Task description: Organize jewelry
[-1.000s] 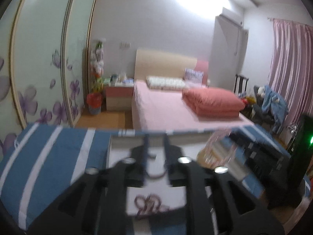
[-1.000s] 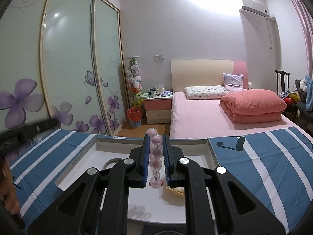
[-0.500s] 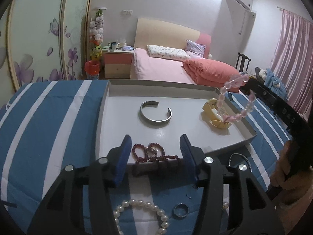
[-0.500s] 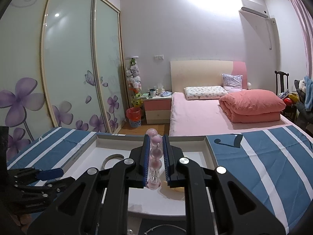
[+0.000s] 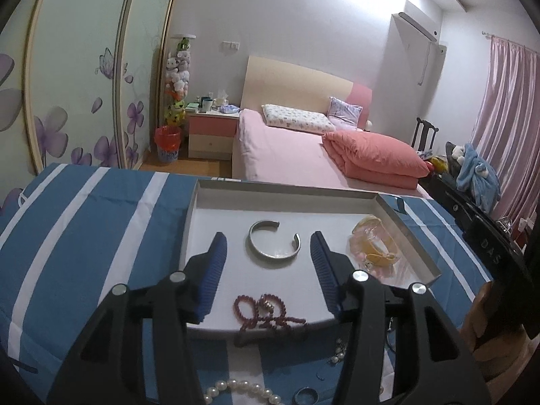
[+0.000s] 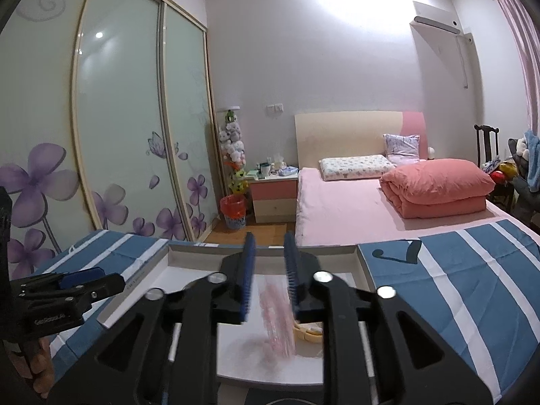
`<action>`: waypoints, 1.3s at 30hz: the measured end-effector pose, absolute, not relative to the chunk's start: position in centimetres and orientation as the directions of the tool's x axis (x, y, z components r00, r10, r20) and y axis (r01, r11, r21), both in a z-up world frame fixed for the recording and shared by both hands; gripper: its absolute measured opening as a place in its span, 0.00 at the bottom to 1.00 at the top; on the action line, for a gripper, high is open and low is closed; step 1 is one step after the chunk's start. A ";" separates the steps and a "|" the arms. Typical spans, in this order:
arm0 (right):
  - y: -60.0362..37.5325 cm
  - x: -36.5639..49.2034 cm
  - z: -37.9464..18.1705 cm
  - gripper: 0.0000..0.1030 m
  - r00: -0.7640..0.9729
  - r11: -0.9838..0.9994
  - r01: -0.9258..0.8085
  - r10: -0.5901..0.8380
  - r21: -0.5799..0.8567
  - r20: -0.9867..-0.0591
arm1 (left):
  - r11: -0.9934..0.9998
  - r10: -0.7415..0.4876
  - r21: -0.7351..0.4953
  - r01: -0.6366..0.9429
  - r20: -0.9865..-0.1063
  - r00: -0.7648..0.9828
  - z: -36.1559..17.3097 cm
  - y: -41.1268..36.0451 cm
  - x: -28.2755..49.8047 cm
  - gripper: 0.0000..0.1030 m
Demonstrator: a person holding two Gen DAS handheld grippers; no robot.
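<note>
Inside white tray (image 5: 202, 209), pink bracelet (image 6: 278, 317)

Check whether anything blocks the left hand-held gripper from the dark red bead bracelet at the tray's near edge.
Nothing visible does. The left hand-held gripper is open, and the dark red bead bracelet lies uncovered on the white tray, at its near edge, between the fingers. The silver cuff bangle sits farther back.

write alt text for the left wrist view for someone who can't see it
The open left gripper hovers over a white tray on a blue striped cloth. In the tray lie a silver cuff, red beads and a yellow bangle; pearls and a ring lie outside it.
</note>
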State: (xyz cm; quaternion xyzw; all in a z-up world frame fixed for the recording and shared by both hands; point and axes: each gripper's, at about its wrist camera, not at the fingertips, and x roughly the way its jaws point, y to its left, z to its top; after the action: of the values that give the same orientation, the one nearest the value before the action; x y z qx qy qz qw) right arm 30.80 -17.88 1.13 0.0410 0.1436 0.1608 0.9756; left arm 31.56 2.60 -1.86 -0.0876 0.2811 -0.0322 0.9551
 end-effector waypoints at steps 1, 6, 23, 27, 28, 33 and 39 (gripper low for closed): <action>-18.0 30.7 1.2 0.30 0.909 0.945 -0.301 0.324 0.125 -0.261 | 0.983 -0.115 -0.184 0.016 -0.540 0.834 -2.0 2.5 31.6 0.50; -18.5 30.4 1.4 0.30 0.914 0.947 -0.294 0.319 0.132 -0.252 | 0.980 -0.151 -0.194 0.040 -0.598 0.787 -3.6 2.5 30.7 0.50; -18.8 29.8 1.7 0.30 0.917 0.945 -0.299 0.324 0.137 -0.232 | 0.988 -0.144 -0.135 0.072 -0.652 0.745 -6.5 1.9 29.1 0.04; -18.7 29.8 1.6 0.30 0.915 0.943 -0.302 0.327 0.135 -0.237 | 0.990 -0.138 -0.119 0.079 -0.647 0.750 -6.5 1.7 29.2 0.03; -18.7 29.7 1.5 0.30 0.914 0.943 -0.304 0.328 0.135 -0.236 | 0.990 -0.135 -0.116 0.079 -0.645 0.752 -6.4 1.7 29.3 0.03; -18.9 29.6 1.8 0.30 0.916 0.943 -0.305 0.329 0.134 -0.231 | 0.988 -0.149 -0.124 0.093 -0.606 0.781 -4.5 1.8 30.3 0.01; -18.9 29.6 1.8 0.30 0.916 0.944 -0.303 0.327 0.134 -0.231 | 0.982 -0.185 -0.137 0.131 -0.539 0.822 -1.1 1.8 31.2 0.01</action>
State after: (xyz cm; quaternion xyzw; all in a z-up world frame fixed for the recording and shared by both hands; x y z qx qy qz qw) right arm 29.56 -18.92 1.85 0.0475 0.1261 0.1611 0.9777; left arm 31.23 1.82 -1.10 -0.0467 0.2865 -0.0829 0.9533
